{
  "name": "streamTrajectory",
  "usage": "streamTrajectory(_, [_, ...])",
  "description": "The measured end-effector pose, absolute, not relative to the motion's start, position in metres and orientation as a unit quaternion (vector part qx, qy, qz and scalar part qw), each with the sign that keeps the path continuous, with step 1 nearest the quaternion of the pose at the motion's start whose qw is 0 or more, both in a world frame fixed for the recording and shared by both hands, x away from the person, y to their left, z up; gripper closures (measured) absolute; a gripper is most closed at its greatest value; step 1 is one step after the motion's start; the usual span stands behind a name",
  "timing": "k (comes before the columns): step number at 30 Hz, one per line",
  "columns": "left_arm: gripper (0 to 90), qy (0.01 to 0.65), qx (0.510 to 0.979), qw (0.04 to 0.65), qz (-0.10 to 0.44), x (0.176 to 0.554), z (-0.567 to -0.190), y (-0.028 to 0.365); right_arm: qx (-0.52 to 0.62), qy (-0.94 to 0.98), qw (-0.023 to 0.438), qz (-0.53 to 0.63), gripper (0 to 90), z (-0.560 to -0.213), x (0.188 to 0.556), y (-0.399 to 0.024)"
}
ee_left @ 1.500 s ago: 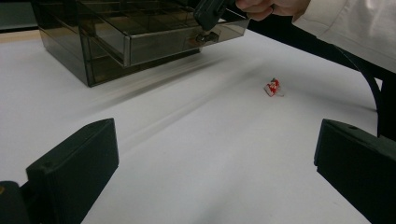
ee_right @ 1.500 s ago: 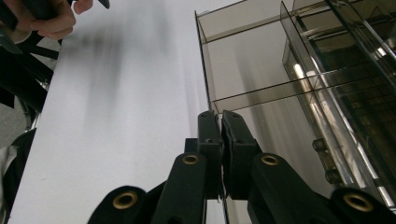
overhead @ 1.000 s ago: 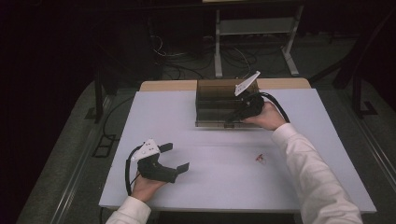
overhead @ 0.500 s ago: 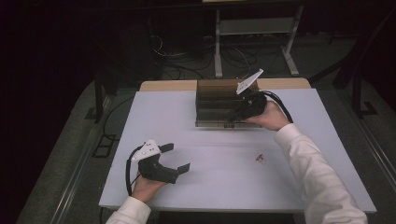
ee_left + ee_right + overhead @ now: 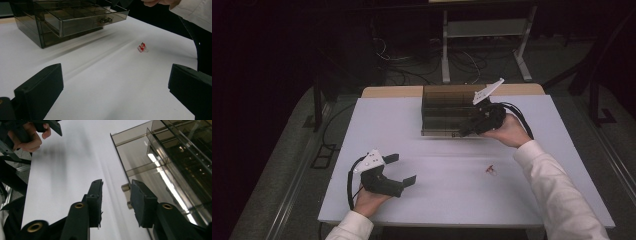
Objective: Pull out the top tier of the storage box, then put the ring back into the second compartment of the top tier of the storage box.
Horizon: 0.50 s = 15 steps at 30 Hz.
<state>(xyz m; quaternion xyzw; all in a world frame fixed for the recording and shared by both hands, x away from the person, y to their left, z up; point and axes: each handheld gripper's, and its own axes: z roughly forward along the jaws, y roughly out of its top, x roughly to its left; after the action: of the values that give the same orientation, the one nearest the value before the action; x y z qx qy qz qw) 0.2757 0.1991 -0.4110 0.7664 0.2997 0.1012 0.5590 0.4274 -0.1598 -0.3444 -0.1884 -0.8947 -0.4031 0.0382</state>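
White table (image 5: 437, 200) | drawer (image 5: 82, 20) out at far edge | right gripper (image 5: 116, 195) jaws just opening

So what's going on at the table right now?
A person works with two handheld grippers. The right gripper is at the front of the smoky plastic drawer box, whose top drawer stands pulled out; its fingers have just been opening beside the drawer knob, gripping nothing. The left gripper waits open. A small red-and-white piece lies on the table.
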Motion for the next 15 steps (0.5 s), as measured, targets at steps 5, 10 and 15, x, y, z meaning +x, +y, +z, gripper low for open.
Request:
streamTrajectory(5, [0.0, 0.301, 0.765, 0.561, 0.101, 0.276, -0.411, 0.199, -0.21, -0.884, 0.031, -0.416, 49.8, -0.346, 0.418, -0.17])
streamTrajectory(10, [0.0, 0.298, 0.768, 0.558, 0.1, 0.278, -0.411, 0.197, -0.23, -0.878, 0.024, -0.418, 42.3, -0.346, 0.411, -0.179])
streamTrajectory(15, [0.0, 0.299, 0.767, 0.559, 0.099, 0.278, -0.411, 0.198, -0.237, -0.877, 0.015, -0.418, 38.8, -0.345, 0.403, -0.184])
